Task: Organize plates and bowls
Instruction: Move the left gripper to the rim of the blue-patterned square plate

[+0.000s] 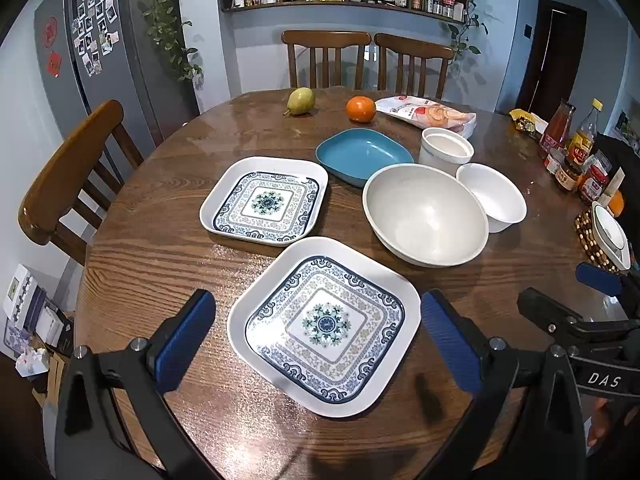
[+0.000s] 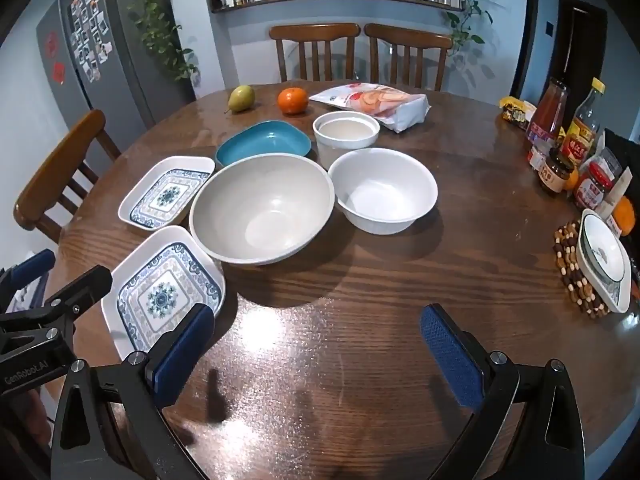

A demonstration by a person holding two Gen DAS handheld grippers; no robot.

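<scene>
1. We see our left tongs [image 1: 318, 338] spread wide with nothing between their blue pads, hovering over the near patterned square plate [image 1: 324, 326], which lies flat on the table [image 1: 160, 264] and is not touched by either pad.
2. Our right tongs [image 2: 318, 350] are just as wide apart and empty, tilted down over a bare stretch of tabletop; the near plate sits beside their left pad.
3. The second patterned square plate [image 1: 265, 200] lies just beyond the first, close to it but apart.
4. To the right of that plate stands the large grey bowl [image 1: 426, 214], with the smaller white bowl [image 1: 492, 196] just beside its right rim.
5. Behind them we find the blue dish [image 1: 364, 154] and a white round pot [image 1: 446, 148]; whether the dish touches the grey bowl we cannot tell.
6. Farther back lie a pear [image 1: 301, 101], an orange [image 1: 360, 109] and a snack packet [image 1: 428, 114].
7. At the table's right edge a patterned bowl [image 2: 604, 264] rests on a beaded mat [image 2: 572, 276], near bottles and jars [image 2: 568, 136].
</scene>
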